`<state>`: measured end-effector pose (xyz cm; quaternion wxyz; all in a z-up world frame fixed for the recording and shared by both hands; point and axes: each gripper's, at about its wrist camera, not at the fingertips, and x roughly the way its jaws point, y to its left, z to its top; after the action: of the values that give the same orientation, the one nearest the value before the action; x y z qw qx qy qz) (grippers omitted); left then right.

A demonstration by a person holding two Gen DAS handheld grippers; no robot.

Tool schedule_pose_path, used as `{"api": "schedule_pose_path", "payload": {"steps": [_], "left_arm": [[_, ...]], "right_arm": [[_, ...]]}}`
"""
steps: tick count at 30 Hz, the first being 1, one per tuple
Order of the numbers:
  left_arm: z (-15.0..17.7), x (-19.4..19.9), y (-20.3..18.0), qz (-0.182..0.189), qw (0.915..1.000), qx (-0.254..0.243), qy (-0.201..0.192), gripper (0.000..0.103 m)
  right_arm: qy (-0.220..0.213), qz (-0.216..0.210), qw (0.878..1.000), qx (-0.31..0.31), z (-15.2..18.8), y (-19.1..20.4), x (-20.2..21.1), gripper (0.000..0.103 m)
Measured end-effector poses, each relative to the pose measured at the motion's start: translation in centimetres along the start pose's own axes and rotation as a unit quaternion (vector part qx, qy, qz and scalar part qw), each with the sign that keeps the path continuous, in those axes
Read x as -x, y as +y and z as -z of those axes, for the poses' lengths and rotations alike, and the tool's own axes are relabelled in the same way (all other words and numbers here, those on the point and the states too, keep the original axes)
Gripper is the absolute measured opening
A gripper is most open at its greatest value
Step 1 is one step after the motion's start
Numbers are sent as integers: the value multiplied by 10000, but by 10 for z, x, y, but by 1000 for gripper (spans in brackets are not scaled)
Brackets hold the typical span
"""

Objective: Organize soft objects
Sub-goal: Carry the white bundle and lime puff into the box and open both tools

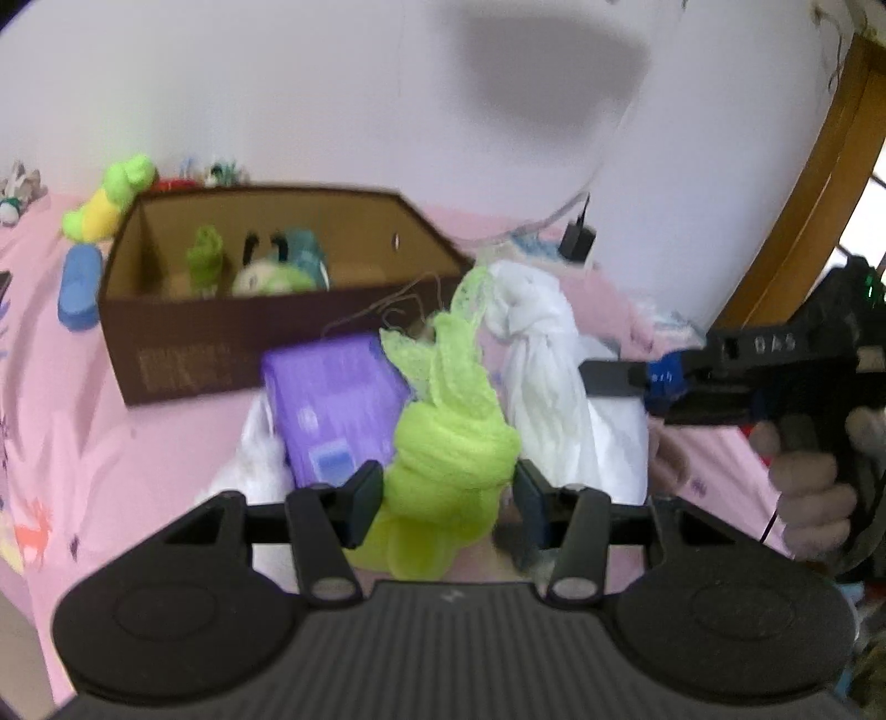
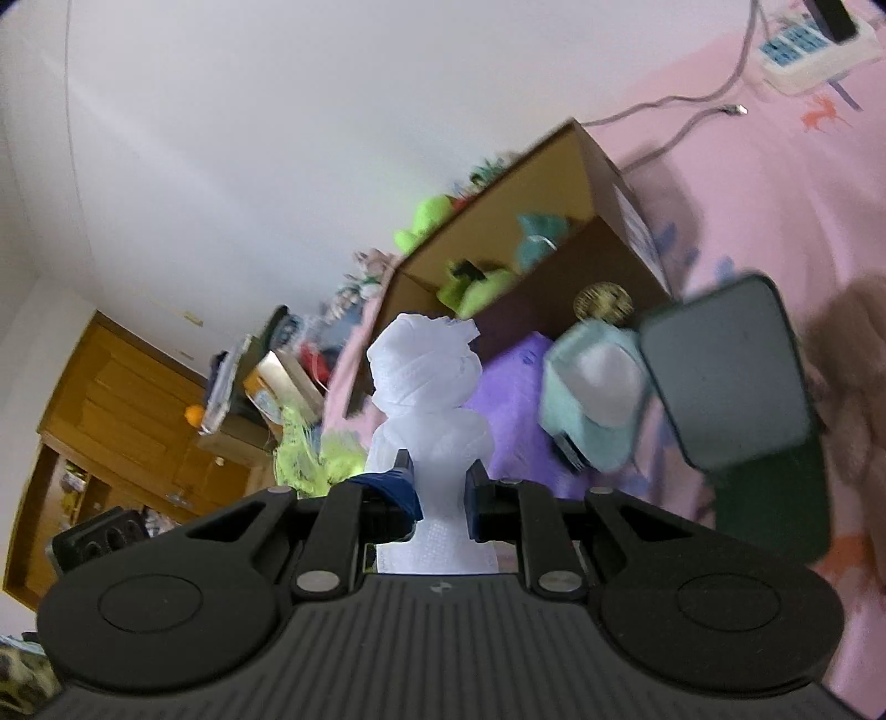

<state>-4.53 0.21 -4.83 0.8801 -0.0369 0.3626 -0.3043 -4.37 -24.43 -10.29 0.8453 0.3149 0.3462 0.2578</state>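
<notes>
My left gripper is shut on a lime-green knotted cloth, whose loose lacy end stands up above the pads. Just right of it, my right gripper, held in a person's hand, pinches a white knotted cloth. In the right wrist view the right gripper is shut on the white cloth, with the knot rising above the fingers. The green cloth shows at lower left there. Behind both stands an open brown cardboard box with plush toys inside.
A purple packet lies on the pink bedsheet in front of the box. A green plush and a blue object lie left of the box. A dark flat device, a teal-white item and a power strip lie to the right.
</notes>
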Motion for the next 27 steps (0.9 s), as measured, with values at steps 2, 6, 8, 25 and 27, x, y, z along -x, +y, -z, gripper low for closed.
{"api": "schedule_pose_path", "payload": {"steps": [2, 6, 8, 25, 27], "left_arm": [[-12, 3, 4, 12, 9999, 3, -153, 50], [-36, 5, 17, 31, 9993, 52, -362, 51], [-48, 5, 23, -56, 9988, 11, -477, 51], [-151, -52, 104, -699, 9953, 188, -646, 51], [-154, -70, 112, -751, 9958, 219, -475, 51]], "right_arm": [[-65, -71, 9999, 99, -8, 8, -2, 0], [-217, -118, 9992, 302, -26, 25, -12, 0], [-288, -73, 9988, 391, -37, 32, -20, 0], [-887, 1062, 9824, 1257, -137, 52, -115, 0], [-839, 1307, 9784, 1366, -139, 47, -131, 0]]}}
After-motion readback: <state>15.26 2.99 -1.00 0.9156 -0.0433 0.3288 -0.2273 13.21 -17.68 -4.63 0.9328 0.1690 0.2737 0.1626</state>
